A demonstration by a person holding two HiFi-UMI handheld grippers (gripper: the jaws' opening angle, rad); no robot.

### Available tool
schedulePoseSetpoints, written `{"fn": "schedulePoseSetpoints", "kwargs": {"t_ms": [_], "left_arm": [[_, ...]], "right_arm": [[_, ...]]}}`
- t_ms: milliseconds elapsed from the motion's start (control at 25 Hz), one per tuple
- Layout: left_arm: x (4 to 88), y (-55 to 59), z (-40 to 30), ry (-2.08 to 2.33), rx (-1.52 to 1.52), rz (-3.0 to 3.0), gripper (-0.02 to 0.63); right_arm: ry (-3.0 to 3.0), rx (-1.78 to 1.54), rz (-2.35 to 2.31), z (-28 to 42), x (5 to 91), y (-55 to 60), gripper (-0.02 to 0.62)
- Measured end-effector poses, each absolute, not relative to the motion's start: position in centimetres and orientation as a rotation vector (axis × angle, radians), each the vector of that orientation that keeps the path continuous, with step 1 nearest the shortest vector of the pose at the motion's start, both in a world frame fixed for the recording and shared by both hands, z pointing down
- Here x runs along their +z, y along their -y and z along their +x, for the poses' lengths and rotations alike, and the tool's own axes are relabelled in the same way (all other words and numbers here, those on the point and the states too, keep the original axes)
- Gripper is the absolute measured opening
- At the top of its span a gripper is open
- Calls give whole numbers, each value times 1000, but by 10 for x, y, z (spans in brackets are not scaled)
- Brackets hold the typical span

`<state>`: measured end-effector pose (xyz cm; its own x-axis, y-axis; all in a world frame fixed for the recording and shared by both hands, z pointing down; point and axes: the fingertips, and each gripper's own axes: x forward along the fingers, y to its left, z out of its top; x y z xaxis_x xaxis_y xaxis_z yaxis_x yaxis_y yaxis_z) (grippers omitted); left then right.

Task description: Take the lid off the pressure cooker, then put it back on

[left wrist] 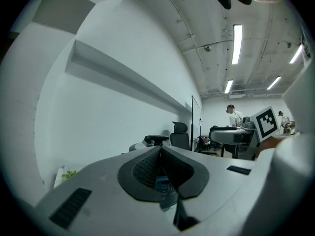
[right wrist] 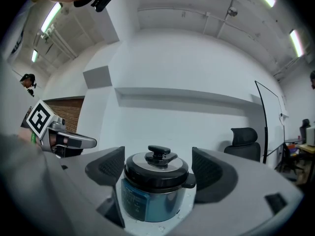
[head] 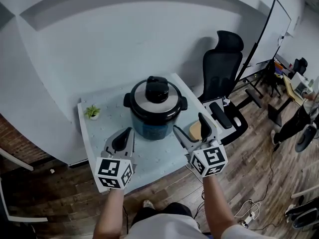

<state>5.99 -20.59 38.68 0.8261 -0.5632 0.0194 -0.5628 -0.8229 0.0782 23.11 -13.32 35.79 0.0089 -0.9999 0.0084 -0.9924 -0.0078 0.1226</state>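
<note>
The pressure cooker (head: 155, 114), blue-bodied with a black rim, stands in the middle of a small pale table (head: 99, 133). Its lid (head: 157, 96) is silver with a black knob and sits on the pot. My left gripper (head: 123, 139) hovers just in front of the cooker on the left, jaws together and holding nothing. My right gripper (head: 192, 128) is in front on the right, apart from the pot, with its jaws spread wide. In the right gripper view the cooker (right wrist: 155, 191) stands framed between the open fingers (right wrist: 109, 167). In the left gripper view the shut jaws hide most of the cooker (left wrist: 156, 140).
A small potted plant (head: 92, 112) sits at the table's left back corner. A round wooden board (head: 196, 130) lies on the table under my right gripper. A black office chair (head: 222, 78) stands right of the table, with a whiteboard (head: 271, 34) behind it.
</note>
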Motion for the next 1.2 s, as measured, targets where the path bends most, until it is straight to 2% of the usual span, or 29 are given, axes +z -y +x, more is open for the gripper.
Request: {"fn": "schedulePoseSetpoints", "kwargs": {"t_ms": [720,1200], "left_arm": [[390,279,105,1128,26,2850,14],[393,304,119,1199,50,2816,14]], "right_arm": [[2353,-100,1911,279,363,238,407],[2486,-52,1448,260,379,311,402]]}}
